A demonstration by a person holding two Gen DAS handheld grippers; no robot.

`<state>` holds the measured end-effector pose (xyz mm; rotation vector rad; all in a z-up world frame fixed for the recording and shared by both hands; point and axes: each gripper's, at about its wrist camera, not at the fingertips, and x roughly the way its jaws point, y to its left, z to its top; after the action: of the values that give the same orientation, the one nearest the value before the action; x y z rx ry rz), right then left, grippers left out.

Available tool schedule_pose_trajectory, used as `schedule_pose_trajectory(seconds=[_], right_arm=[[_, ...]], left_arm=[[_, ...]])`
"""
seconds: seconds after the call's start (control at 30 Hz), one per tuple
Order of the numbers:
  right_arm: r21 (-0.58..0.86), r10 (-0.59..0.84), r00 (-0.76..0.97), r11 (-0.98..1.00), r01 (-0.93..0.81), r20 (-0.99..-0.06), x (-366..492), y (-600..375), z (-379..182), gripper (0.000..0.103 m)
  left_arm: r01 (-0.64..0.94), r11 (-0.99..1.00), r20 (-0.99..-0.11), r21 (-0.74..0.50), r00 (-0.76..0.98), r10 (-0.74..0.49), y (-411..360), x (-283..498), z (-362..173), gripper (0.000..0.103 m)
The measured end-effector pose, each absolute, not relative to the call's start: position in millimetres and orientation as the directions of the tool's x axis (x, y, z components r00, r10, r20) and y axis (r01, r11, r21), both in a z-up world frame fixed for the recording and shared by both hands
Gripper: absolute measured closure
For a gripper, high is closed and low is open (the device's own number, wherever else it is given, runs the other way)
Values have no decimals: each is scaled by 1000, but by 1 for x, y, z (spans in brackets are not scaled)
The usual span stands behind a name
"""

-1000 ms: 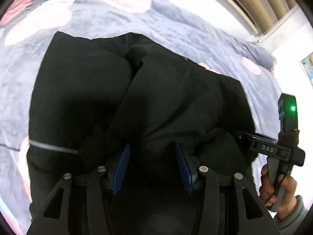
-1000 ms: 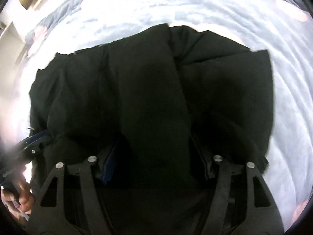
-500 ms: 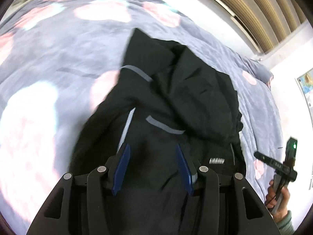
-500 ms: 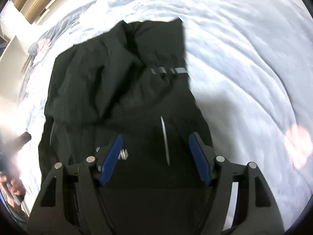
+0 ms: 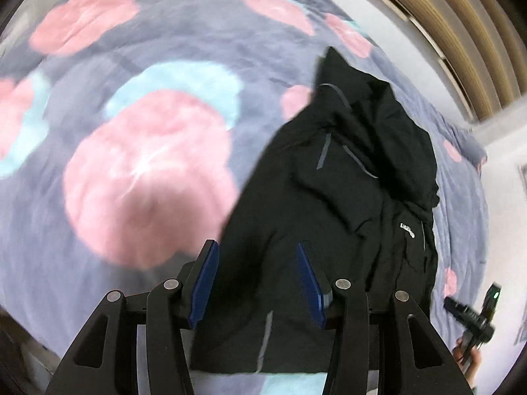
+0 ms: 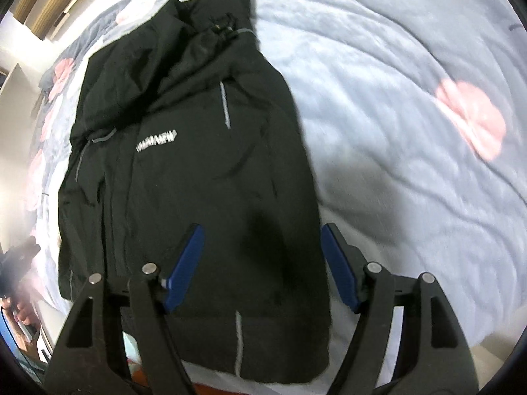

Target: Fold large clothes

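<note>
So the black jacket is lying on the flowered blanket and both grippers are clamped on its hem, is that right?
Not quite. The jacket does lie on the blanket, but neither gripper is clamped on it. The right wrist view shows the right gripper open above the fabric, and the left wrist view shows the left gripper open too, holding nothing.

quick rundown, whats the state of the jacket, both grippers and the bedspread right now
black jacket: lying on the bed, logo side up, top end bunched and rumpled, held by neither gripper
left gripper: open, nothing between the pads, above the jacket's near edge
right gripper: open, nothing gripped, above the jacket's near end
bedspread: spread out under the jacket, lightly wrinkled
</note>
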<state>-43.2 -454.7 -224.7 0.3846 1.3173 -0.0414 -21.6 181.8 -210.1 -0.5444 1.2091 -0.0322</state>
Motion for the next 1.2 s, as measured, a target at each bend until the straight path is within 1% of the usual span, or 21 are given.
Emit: schedule_pose_trajectory(seconds=[0.17,0.33,0.47,0.57,0.63,0.73,0.9,0.97,1.0,1.03,1.07,1.1,1.13,1.17,1.2], right_arm=[[249,191,212,923,293,-958,-65,-465,-245,31],[312,267,173,882,353,-948,-80,-477,-269,31],[366,336,146,852,374,-930,-92,-477,-284,30],[378,369,98,852,361,-924,-99,-470,-297,29],[403,398,88,849,341,-913,-104,-463,-297,30],[373,369,73,880,295,-927,-108,-454,-292,30],[391,403,41,853,346,-914,-104,-458,-310,29],[383,400,20,861,336,-916,-102,-454,-310,28],[379,395,14,869,318,-919,-101,-451,-307,29],[373,387,17,876,305,-922,-100,-448,-303,30],[367,373,31,888,279,-927,-100,-446,-296,39],[367,371,36,892,263,-928,-101,-443,-290,49],[365,366,43,898,243,-930,-101,-439,-283,77],[368,366,54,901,230,-929,-102,-439,-280,92],[360,351,79,909,210,-933,-102,-435,-269,94]], left_arm=[[-351,767,-841,-537,288,-457,205,-44,-254,52],[-391,718,-815,-576,217,-537,201,-56,-291,52],[-395,726,-822,-563,176,-542,193,-62,-307,52],[-399,720,-817,-568,167,-552,192,-62,-312,48],[-404,721,-818,-563,146,-556,189,-61,-315,47],[-386,732,-821,-561,142,-554,185,-63,-314,47],[-390,754,-843,-528,129,-523,181,-60,-319,47],[-356,789,-864,-500,142,-483,173,-59,-311,67],[-330,803,-866,-497,141,-479,168,-59,-307,85],[-300,823,-876,-481,142,-460,163,-59,-299,88],[-274,839,-883,-470,152,-445,160,-58,-290,92],[-261,840,-879,-476,162,-448,158,-57,-283,93],[-252,837,-873,-486,179,-453,158,-56,-274,94],[-245,828,-862,-504,199,-466,157,-53,-265,94],[-240,821,-853,-518,216,-476,158,-50,-260,94]])
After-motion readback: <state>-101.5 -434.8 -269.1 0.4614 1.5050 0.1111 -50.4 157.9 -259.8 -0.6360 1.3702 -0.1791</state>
